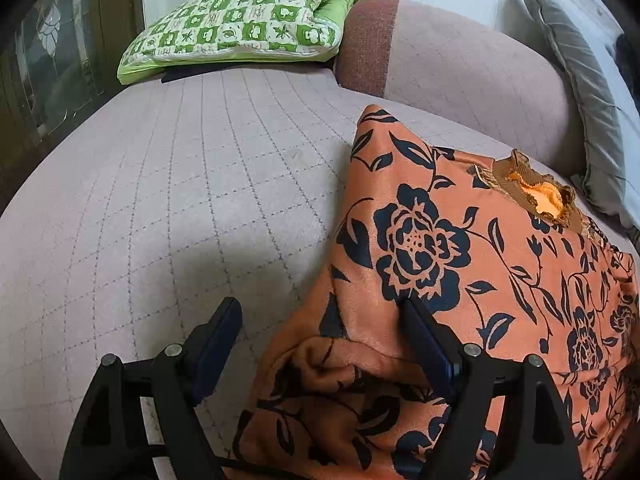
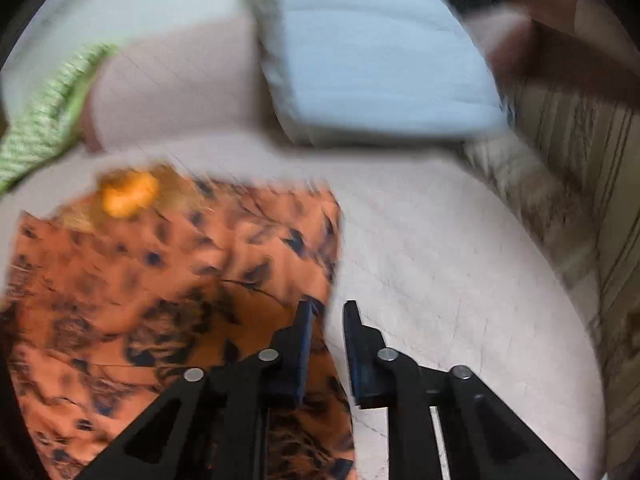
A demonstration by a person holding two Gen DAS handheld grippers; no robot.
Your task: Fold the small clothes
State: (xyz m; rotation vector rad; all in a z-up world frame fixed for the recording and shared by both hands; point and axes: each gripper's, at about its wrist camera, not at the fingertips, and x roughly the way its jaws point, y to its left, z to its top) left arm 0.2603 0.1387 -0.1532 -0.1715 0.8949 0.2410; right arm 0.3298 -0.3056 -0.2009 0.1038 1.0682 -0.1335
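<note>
- No brand, label or readable writing shows on anything.
- The orange garment with a black flower print (image 1: 460, 248) lies spread on the pale pink quilted sofa seat (image 1: 180, 200), filling the lower right of the left wrist view and the lower left of the blurred right wrist view (image 2: 160, 280).
- A green-and-white checked pillow (image 1: 240, 24) rests at upper left; a grey cushion (image 1: 580, 92) leans at upper right.
- The left gripper (image 1: 320, 328) stands wide open, its right finger on the garment's folded edge, gripping nothing.
- The right gripper (image 2: 328, 320) is slightly parted at the garment's right edge; whether it pinches cloth, I cannot tell.
</note>
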